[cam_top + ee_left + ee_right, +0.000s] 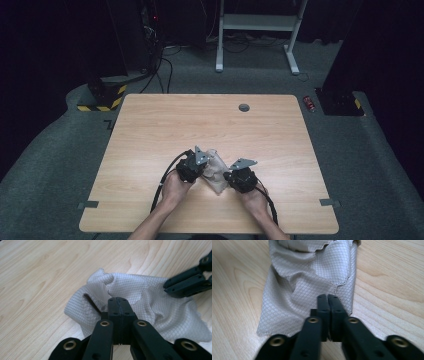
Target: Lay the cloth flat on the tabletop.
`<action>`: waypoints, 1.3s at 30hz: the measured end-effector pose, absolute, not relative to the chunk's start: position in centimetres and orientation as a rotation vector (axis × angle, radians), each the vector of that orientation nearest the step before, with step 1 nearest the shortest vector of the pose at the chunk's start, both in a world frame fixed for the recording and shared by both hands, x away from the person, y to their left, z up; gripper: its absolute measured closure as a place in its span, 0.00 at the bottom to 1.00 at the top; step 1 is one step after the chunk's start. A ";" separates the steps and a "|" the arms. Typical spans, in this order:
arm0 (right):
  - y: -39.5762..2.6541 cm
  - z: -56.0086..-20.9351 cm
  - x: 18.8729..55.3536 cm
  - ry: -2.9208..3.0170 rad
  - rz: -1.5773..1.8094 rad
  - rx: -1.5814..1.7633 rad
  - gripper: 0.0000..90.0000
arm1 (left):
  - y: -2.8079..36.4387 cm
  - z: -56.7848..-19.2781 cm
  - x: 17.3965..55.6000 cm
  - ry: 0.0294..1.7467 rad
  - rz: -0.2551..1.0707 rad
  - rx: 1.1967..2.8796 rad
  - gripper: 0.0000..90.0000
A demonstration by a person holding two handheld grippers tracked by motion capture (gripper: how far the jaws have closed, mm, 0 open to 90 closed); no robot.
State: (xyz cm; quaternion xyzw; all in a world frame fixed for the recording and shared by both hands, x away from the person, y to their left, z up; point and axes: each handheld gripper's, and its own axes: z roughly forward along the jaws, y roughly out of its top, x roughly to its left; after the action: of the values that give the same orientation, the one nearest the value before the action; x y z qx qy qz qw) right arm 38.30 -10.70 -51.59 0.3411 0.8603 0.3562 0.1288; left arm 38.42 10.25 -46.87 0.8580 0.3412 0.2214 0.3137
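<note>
A grey cloth (pixel 214 172) with a fine diamond weave lies bunched on the wooden table (pixel 200 125), near its front edge, between my two grippers. My left gripper (pixel 206 171) comes at it from the left. In the left gripper view its jaws (pixel 117 301) are pressed together on a raised fold of the cloth (pixel 160 305). My right gripper (pixel 224 179) meets the cloth from the right and also appears at the upper right of the left gripper view (pixel 190 282). In the right gripper view its jaws (pixel 327 297) are shut at the scalloped edge of the cloth (pixel 297 285).
A round cable hole (pixel 244 107) sits near the table's far edge. Grey tape marks (pixel 89 204) (pixel 328 202) lie by the front corners. On the floor beyond are a red can (pixel 310 103), a white desk frame (pixel 257 30) and a yellow-black striped base (pixel 102 97).
</note>
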 end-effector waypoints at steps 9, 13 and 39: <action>-11.5 -51.0 38.0 2.480 1.070 0.982 0.96 | 15.0 -45.3 37.7 1.016 0.569 2.121 1.00; -11.9 -51.0 38.1 2.477 1.080 1.005 0.87 | 16.7 -45.2 37.3 1.060 0.552 2.085 1.00; -11.4 -50.2 36.3 2.513 1.102 0.846 0.98 | 22.7 -49.4 34.9 1.267 0.442 2.025 1.00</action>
State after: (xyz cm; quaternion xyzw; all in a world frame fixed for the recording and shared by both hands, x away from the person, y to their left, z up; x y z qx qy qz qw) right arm 36.31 -11.37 -50.21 0.2919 0.8672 0.3803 0.1349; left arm 34.89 22.68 -49.45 0.7812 0.4890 0.1704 0.3488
